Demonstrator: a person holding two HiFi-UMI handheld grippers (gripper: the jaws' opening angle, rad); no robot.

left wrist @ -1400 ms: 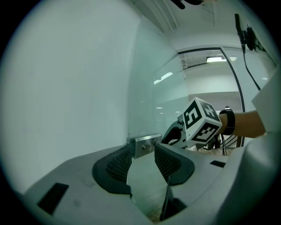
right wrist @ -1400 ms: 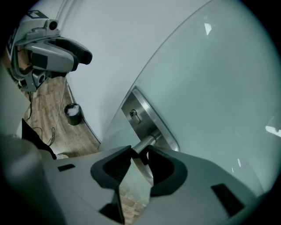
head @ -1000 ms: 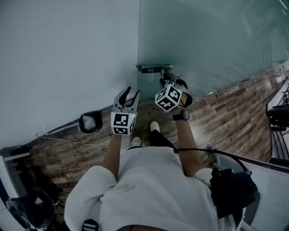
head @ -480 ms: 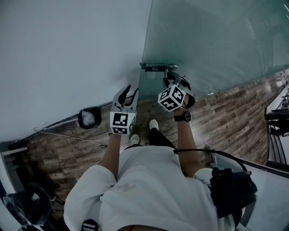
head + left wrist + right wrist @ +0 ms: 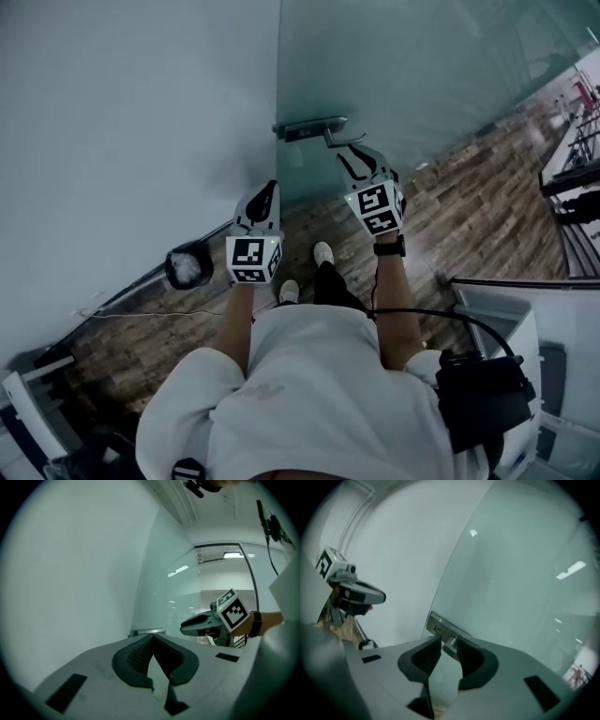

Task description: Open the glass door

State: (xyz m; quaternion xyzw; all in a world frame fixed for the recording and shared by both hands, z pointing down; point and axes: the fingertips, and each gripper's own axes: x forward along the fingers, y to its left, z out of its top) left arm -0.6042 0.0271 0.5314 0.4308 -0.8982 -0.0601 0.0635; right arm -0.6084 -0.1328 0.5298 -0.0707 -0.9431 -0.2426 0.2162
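Plank floor, white wall on the left, glass door on the right. The door carries a lever on a lock plate at its left edge. I hold the right tool aimed at the lever. Its jaws have just been closing and stand spread, with the lever's end between the pads, not gripped. The left tool faces the wall beside the door's edge, jaws pressed together, empty. A cable lies on the floor along the wall.
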